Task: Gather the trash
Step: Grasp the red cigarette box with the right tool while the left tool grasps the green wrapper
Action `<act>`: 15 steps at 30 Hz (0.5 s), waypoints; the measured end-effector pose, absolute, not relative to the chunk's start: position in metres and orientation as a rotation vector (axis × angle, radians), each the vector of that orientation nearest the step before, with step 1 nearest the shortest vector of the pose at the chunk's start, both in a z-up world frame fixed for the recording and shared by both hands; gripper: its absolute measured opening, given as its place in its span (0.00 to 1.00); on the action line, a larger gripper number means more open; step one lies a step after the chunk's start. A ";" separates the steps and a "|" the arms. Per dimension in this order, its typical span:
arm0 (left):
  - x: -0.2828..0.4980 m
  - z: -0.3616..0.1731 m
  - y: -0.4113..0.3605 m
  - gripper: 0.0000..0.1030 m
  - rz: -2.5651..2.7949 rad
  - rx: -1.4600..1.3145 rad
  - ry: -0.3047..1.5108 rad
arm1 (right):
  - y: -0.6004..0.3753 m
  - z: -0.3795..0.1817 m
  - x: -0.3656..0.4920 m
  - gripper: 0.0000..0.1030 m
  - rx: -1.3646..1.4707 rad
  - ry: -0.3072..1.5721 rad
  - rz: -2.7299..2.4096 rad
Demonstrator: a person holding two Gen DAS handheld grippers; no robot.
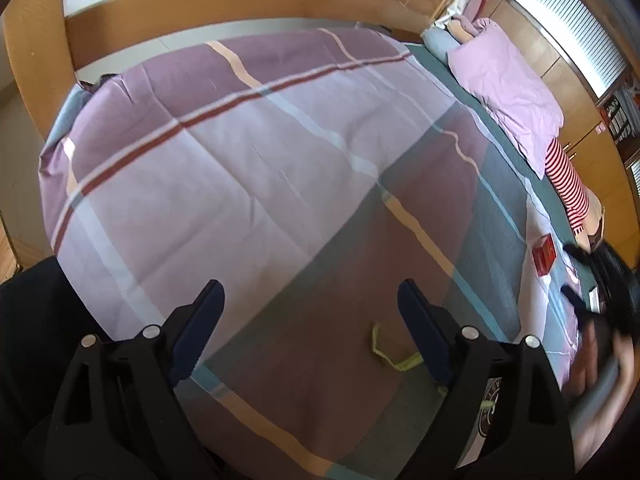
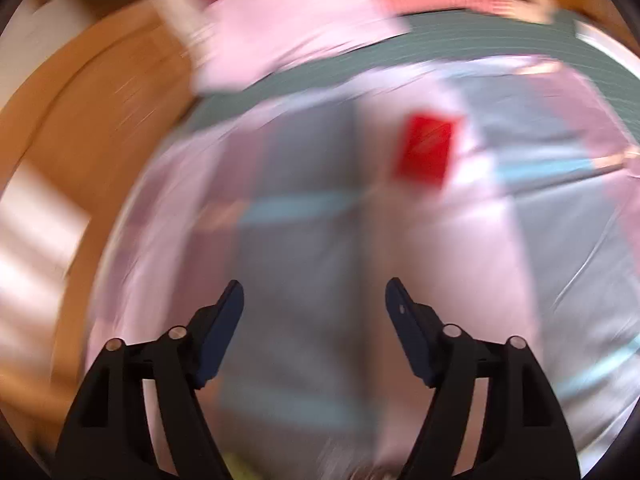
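Note:
A small red box lies on the plaid bedspread at the far right of the left wrist view. A yellow-green scrap of wrapper lies on the bedspread close to my left gripper, just inside its right finger. The left gripper is open and empty above the bed. In the blurred right wrist view the red box lies ahead and a little right of my right gripper, which is open and empty. The right gripper also shows as a dark blur in the left wrist view.
A pink pillow and a red-and-white striped item lie along the bed's far right side. A wooden bed frame curves round the far edge. Wooden floor lies left of the bed in the right wrist view.

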State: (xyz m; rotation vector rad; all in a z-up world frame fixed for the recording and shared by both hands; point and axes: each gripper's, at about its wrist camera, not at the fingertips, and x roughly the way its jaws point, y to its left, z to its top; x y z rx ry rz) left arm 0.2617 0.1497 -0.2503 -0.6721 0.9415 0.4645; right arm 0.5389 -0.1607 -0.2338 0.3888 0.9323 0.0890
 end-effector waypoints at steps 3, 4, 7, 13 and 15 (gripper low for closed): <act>0.264 -0.255 0.151 0.86 0.463 -0.700 0.957 | -0.179 -0.252 0.590 0.75 0.387 0.936 -0.097; 0.264 -0.257 0.152 0.86 0.464 -0.715 0.962 | -0.182 -0.261 0.603 0.75 0.384 0.955 -0.129; 0.265 -0.262 0.157 0.86 0.473 -0.757 0.975 | -0.178 -0.281 0.626 0.64 0.319 0.981 -0.166; 0.269 -0.259 0.155 0.86 0.480 -0.730 0.960 | -0.148 -0.271 0.583 0.56 0.196 1.007 -0.033; 0.269 -0.258 0.155 0.86 0.472 -0.735 0.952 | -0.133 -0.262 0.555 0.56 0.132 1.023 0.054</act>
